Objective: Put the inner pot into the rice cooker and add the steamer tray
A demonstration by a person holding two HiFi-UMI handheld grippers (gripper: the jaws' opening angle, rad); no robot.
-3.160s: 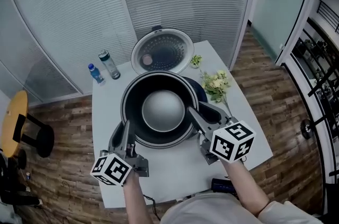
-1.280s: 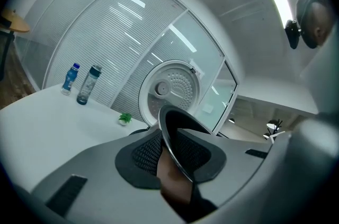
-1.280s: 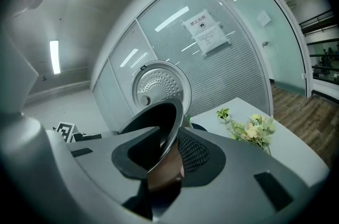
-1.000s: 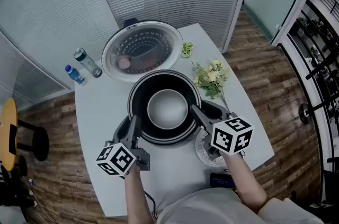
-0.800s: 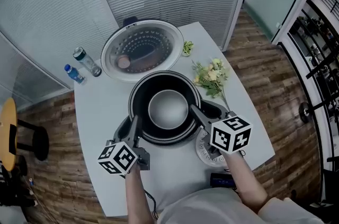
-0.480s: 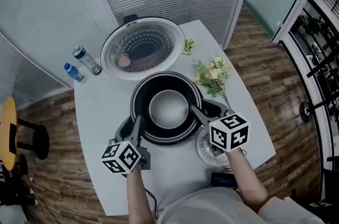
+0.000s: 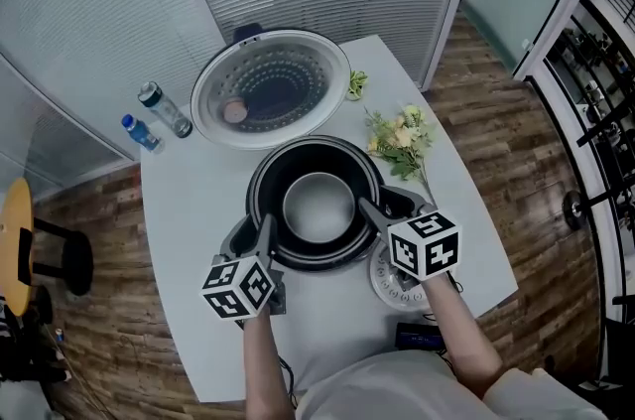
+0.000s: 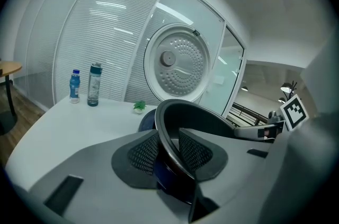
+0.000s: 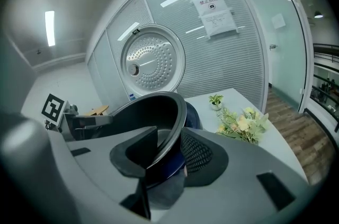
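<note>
inner pot (image 7: 317,207) upright, mouth facing up

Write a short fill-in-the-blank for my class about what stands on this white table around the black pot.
1. The round lid behind the pot is swung ___.
2. ___ bottles stand on the table left of the lid.
3. In the head view, the flowers lie to the ___ of the pot.

Missing words: open; Two; right
</note>
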